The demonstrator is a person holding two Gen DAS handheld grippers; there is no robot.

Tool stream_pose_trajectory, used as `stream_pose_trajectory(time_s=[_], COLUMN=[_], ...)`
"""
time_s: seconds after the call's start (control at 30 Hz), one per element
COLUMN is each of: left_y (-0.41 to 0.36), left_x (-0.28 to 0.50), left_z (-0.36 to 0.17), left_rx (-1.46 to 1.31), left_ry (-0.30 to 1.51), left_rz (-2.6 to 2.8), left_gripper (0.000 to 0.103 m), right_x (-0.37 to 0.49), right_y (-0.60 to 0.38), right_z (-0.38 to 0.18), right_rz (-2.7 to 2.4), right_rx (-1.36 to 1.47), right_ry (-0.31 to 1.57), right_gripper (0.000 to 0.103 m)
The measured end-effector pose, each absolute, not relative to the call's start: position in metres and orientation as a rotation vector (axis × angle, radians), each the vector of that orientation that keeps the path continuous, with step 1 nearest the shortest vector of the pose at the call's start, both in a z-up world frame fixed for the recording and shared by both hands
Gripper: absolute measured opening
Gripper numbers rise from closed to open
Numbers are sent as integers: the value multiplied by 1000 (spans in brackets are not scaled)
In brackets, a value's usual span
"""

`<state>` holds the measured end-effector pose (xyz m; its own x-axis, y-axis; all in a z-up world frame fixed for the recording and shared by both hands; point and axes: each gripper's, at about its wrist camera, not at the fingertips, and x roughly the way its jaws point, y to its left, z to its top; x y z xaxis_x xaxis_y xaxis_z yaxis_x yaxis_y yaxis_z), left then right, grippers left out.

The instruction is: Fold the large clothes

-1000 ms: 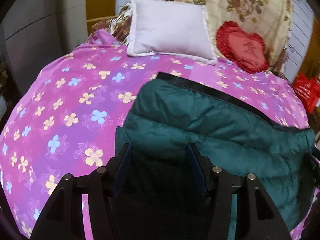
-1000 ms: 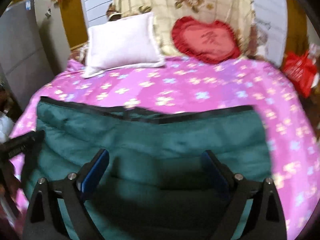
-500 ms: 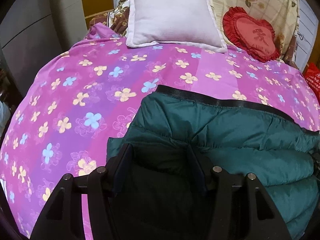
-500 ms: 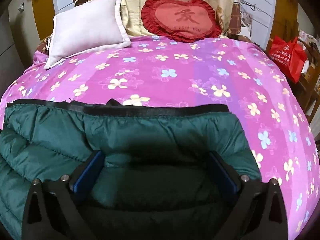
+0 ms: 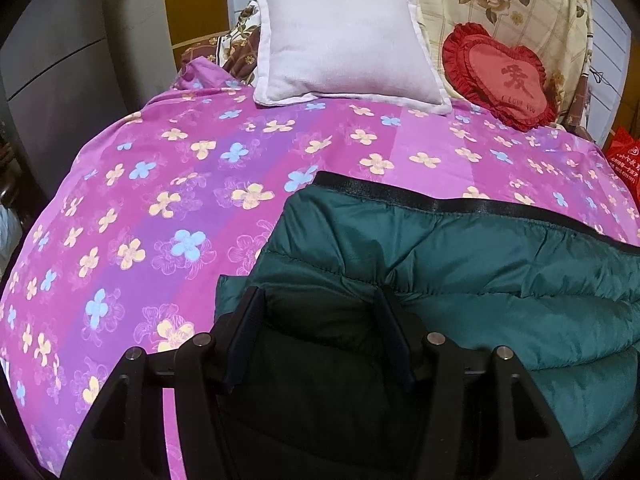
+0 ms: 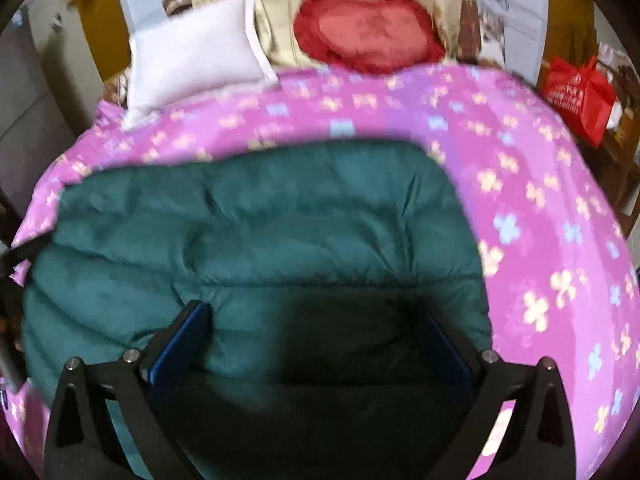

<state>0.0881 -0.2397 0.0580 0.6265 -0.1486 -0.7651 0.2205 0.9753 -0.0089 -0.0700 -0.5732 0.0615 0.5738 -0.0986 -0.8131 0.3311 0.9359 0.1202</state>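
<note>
A dark green quilted puffer jacket (image 5: 460, 264) with a black hem band lies folded in layers on the pink floral bed sheet (image 5: 168, 184). It also fills the middle of the right wrist view (image 6: 256, 232). My left gripper (image 5: 318, 312) hovers open over the jacket's left end, with the fabric between and below its fingers. My right gripper (image 6: 316, 320) is wide open above the jacket's right part. The right wrist view is blurred by motion.
A white pillow (image 5: 344, 44) and a red heart cushion (image 5: 500, 76) lean against a floral quilt at the bed's head. A red bag (image 6: 576, 92) stands off the bed's right side. Grey cabinets (image 5: 52, 52) stand on the left.
The right gripper has lifted up and back from the jacket, which now lies folded over with its hem band hidden in that view. The left gripper has shifted slightly and stays open.
</note>
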Motion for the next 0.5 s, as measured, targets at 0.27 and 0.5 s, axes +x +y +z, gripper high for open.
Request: stream_pose_trajectory(time_s=[0.27,0.5], left_y=[-228,-201], left_x=[81,50], left_z=[66,78], left_rx=[35,-27], left_ry=[877,864], left_rz=[-242,-280], left_gripper=[41,41], right_x=[-89,-131], right_y=[-561,-550], right_z=[90,108], right_rz=[-287,-257], right_rx=[227,227], right_ry=[893,837], right_gripper=[102,103])
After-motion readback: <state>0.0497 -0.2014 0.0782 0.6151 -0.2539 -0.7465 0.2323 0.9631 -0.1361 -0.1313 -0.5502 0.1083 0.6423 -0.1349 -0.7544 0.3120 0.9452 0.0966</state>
